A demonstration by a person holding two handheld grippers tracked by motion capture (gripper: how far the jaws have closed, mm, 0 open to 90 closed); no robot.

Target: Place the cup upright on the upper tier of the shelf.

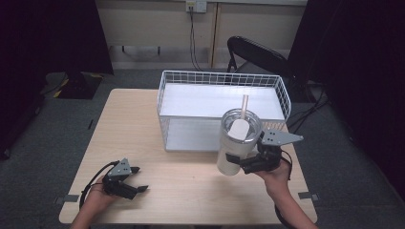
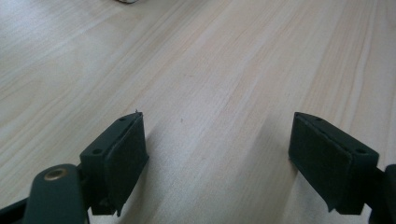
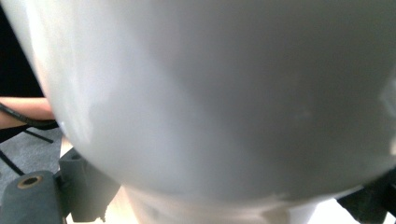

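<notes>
Step in hand is judged to be a carry of the tall white tumbler with a clear rim (image 1: 236, 143), gripped by the right gripper (image 1: 246, 163) low on its body and held in front of the white wire two-tier basket (image 1: 282, 90), near the desk's right front corner. A pale flat spatula with a wooden handle (image 1: 240, 125) stands loose inside the tumbler and leans toward the basket. To do it well, the tumbler should be kept upright and moved slowly so the spatula is not tipped out; the low grip leaves it top-heavy, so tilt should be avoided. Right jaws are clamped on the tumbler wall, seen pressed either side in the right gripper view. The left gripper (image 2: 217, 154) is spread wide and holds nothing, low over the light wooden desk (image 2: 210, 56) near its left front corner.
</notes>
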